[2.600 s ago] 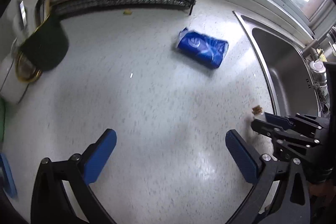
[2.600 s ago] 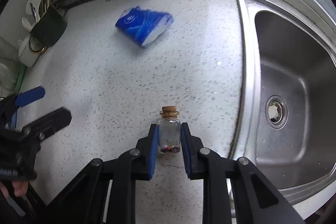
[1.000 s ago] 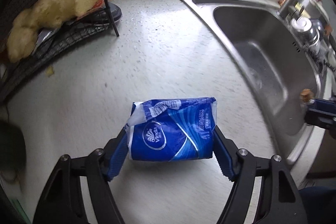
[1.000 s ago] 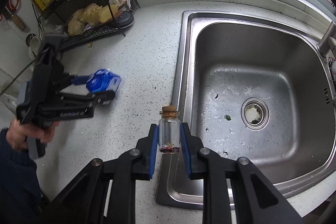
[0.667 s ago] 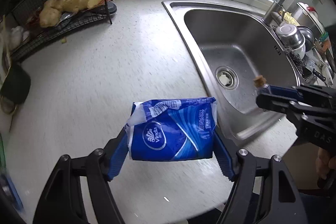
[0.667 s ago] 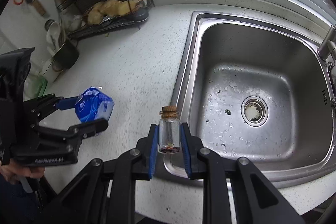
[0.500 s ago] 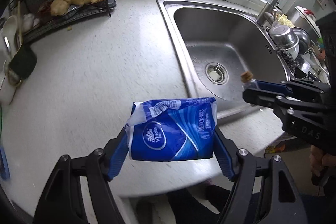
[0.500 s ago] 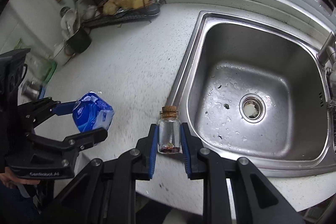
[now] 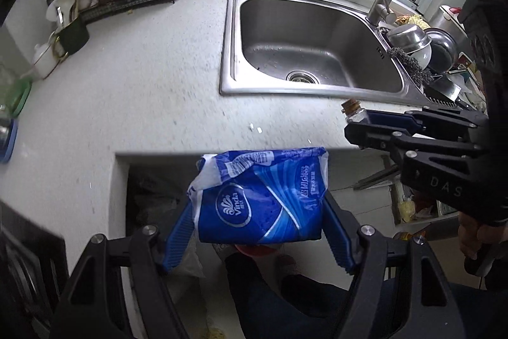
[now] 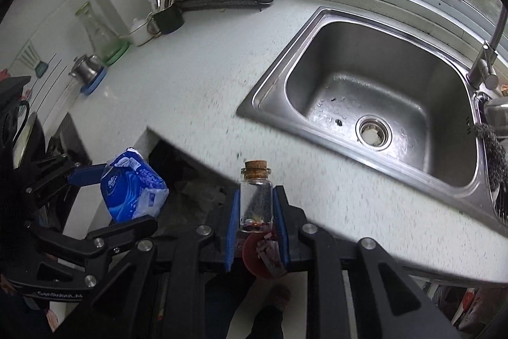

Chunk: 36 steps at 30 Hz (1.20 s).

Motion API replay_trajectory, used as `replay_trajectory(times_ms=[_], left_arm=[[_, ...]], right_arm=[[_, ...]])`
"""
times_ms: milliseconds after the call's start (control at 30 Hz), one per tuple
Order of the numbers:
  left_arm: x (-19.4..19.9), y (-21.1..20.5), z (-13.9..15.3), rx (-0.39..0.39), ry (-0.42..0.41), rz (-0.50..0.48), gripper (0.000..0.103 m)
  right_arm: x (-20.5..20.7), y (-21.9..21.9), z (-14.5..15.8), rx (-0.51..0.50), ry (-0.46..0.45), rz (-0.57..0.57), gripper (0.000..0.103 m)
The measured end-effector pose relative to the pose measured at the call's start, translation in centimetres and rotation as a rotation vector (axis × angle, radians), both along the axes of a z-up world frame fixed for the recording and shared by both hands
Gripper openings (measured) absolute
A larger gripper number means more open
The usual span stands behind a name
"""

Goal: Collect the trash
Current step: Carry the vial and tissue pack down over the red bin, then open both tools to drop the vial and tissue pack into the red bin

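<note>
Our left gripper (image 9: 258, 231) has its blue pads squeezed on both ends of the soft blue tissue pack (image 9: 260, 196), so the jaws stand wide. Our right gripper (image 10: 255, 212) stands narrow, with its pads pinching a little glass bottle (image 10: 256, 199) with a cork on top. We hold both up in the air, past the edge of the white counter (image 9: 143, 78). Below us we see something red (image 10: 254, 256) that may be a bin, but we cannot tell for sure. The sink (image 10: 374, 104) is off to the side. We think the smooth bottle could slip and break on the floor. The squishy pack could slide out if we tip it.
</note>
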<state>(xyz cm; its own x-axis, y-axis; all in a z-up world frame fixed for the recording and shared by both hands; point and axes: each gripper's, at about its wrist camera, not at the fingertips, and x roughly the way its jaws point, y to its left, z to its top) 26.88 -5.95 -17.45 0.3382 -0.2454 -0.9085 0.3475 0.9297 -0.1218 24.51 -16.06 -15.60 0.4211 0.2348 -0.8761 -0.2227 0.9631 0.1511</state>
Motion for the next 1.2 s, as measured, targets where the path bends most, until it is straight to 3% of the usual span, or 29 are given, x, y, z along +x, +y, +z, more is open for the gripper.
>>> replay_trajectory(times_ms=[133, 333, 533, 833, 1200], left_arm=[[-3.7, 0.1, -0.5, -0.004, 0.024, 0.070, 0.072], [-6.9, 0.7, -3.6, 0.004, 0.099, 0.118, 0.072], [-8.6, 1.5, -9.7, -0.015, 0.196, 0.121, 0.072], [-7.4, 3.4, -24.4, -0.025, 0.294, 0.144, 0.072], [-5.2, 1.8, -48.1, -0.049, 0.383, 0.121, 0.072]], right_arm=[[-2.4, 0.1, -0.9, 0.000, 0.015, 0.012, 0.020], [-4.9, 0.8, -3.5, 0.005, 0.080, 0.041, 0.020], [-6.2, 2.0, -8.7, 0.001, 0.161, 0.055, 0.020], [-4.8, 3.5, -22.3, -0.015, 0.251, 0.019, 0.020], [-3.4, 3.3, -45.9, -0.047, 0.384, 0.029, 0.020]])
